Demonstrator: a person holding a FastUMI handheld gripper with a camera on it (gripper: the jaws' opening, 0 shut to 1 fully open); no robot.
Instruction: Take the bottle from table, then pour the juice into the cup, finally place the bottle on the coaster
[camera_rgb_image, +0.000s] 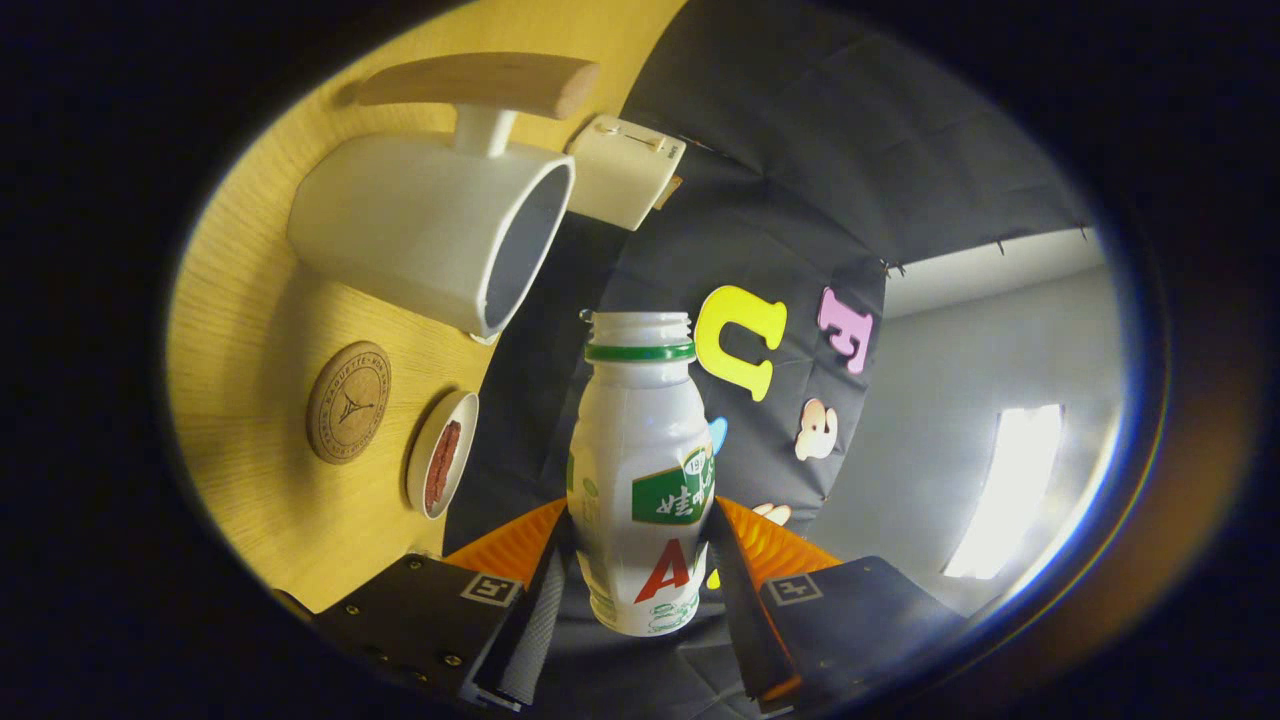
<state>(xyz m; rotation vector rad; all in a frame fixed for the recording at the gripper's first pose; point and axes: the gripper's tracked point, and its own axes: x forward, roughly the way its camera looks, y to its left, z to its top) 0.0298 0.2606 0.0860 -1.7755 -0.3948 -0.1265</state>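
The bottle (640, 480) — white, with a green ring under its uncapped, threaded neck and a green and red label — is held between the two fingers of the gripper (636, 570), which are closed against its lower body from either side. Its base is seen clear of any surface, so the bottle is carried in the air, and the whole view is rolled so that the table (250, 300) stands on edge beside it. The mouth of the bottle is pointed just below the rim of the cup (440, 225), a white mug with a wooden handle on a white stem; the two are near but apart. Whether any juice is passing cannot be told from here. Nearer the fingers on the wooden table, a round cork coaster (348, 402) with a stamped emblem is seen, and just beside it a small white dish (441, 453) with something reddish-brown inside. Beyond the cup, a white box (625, 170) is set at the table's far edge, against the dark booth wall (800, 150).
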